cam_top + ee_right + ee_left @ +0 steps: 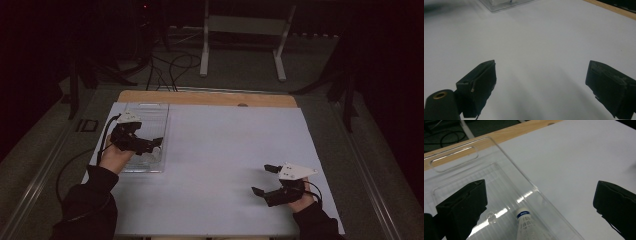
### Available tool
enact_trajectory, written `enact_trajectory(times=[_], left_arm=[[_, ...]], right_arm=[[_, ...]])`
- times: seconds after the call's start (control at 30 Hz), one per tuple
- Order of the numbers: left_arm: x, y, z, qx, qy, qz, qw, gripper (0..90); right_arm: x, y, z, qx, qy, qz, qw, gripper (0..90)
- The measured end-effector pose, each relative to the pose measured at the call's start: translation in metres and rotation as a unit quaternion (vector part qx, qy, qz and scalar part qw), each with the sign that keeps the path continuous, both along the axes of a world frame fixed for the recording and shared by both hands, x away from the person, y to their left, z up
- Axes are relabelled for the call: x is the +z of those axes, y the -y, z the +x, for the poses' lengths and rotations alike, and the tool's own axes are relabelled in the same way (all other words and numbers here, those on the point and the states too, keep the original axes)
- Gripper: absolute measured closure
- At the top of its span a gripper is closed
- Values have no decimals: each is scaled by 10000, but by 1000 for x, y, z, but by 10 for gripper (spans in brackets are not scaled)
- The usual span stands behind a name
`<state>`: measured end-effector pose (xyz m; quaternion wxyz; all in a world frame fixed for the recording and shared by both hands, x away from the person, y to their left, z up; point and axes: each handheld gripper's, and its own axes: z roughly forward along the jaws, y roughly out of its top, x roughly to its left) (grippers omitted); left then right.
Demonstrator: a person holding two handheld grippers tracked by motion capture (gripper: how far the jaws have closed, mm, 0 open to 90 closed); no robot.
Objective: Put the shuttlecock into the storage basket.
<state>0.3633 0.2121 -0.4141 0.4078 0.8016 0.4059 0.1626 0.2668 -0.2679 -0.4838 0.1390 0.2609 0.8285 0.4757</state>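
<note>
A clear plastic bin [146,112] stands on the white table at the left. A white shuttlecock [526,226] with a blue band on its cork lies inside it, loose on the bin's floor. My left gripper [152,145] hovers over the bin's near right part with its jaws wide apart; in the left gripper view one jaw is over the bin and the other outside its right wall [529,182]. My right gripper [264,179] rests low over bare table at the near right, open, nothing between its jaws.
The white sheet [225,145] covers most of the table, with a wooden strip [205,98] along the far edge. Cables and a white metal stand [242,30] lie on the dark floor beyond. The bin's far corner [499,5] appears in the right gripper view.
</note>
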Motion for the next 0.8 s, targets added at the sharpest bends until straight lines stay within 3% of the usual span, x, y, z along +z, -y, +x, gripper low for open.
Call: enact_trajectory(times=[0.5, 0.8], left_arm=[[12, 25, -3, -387, 67, -92, 9992, 0], [14, 44, -8, -744, 78, -181, 9970, 0]], right_arm=[[0, 1, -1, -41, 15, 38, 10000, 99], [1, 2, -2, -61, 48, 65, 9999, 99]])
